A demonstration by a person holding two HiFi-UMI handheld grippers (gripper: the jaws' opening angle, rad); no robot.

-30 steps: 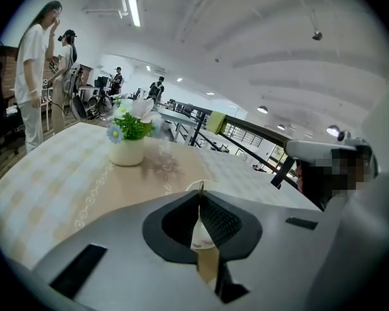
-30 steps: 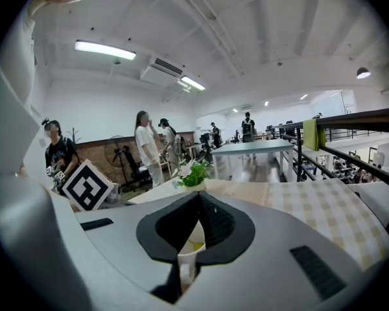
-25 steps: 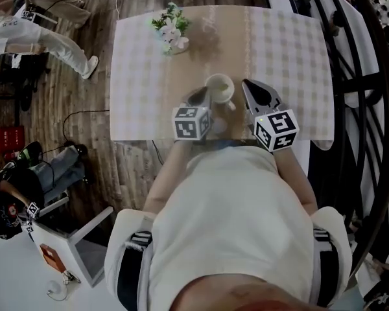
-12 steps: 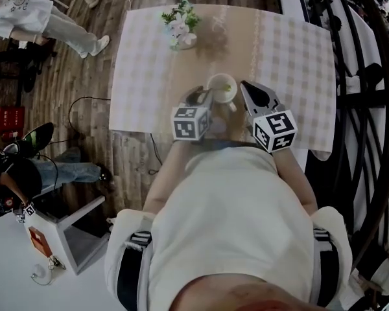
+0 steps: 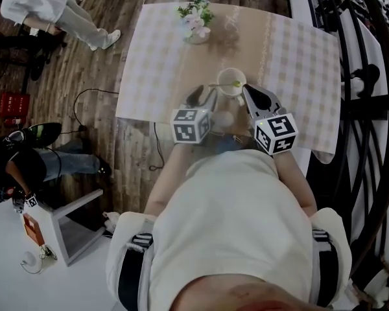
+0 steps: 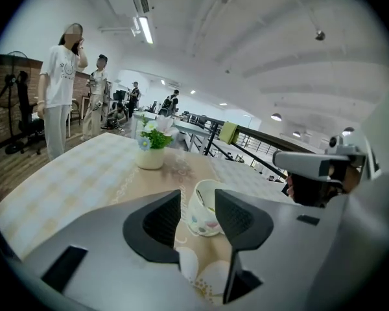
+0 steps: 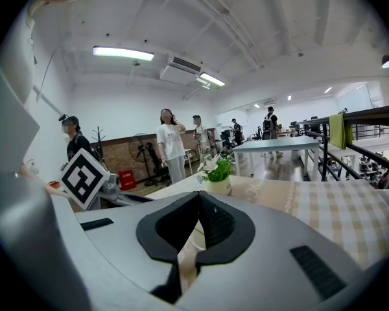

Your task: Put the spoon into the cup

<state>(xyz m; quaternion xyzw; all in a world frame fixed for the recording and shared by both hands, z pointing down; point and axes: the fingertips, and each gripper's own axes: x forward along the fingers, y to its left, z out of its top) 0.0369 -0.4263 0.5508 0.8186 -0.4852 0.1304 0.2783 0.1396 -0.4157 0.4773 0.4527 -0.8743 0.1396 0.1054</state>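
The white floral cup (image 5: pixel 232 83) stands on the checked table (image 5: pixel 162 63) near its front edge. The spoon (image 5: pixel 218 85) rests in the cup with its handle sticking out to the left. My left gripper (image 5: pixel 205 94) sits just short of the cup on its left, jaws opening with nothing between the pads. Along the left gripper (image 6: pixel 198 200) the cup (image 6: pixel 204 218) shows beyond the jaws, the spoon (image 6: pixel 201 196) leaning inside it. My right gripper (image 5: pixel 248 90) is shut and empty, close to the cup's right. Behind the right gripper (image 7: pixel 198 197) a strip of the cup (image 7: pixel 196 236) shows.
A small pot of flowers (image 5: pixel 198 22) stands at the table's far edge. A dark metal railing (image 5: pixel 363 76) runs along the right. People (image 5: pixel 58 11) stand on the wooden floor to the left, with a cable (image 5: pixel 84 99) and a white stand (image 5: pixel 65 229).
The left jaws have opened and released the spoon, which now rests in the cup. Both grippers have drawn back a little from the cup.
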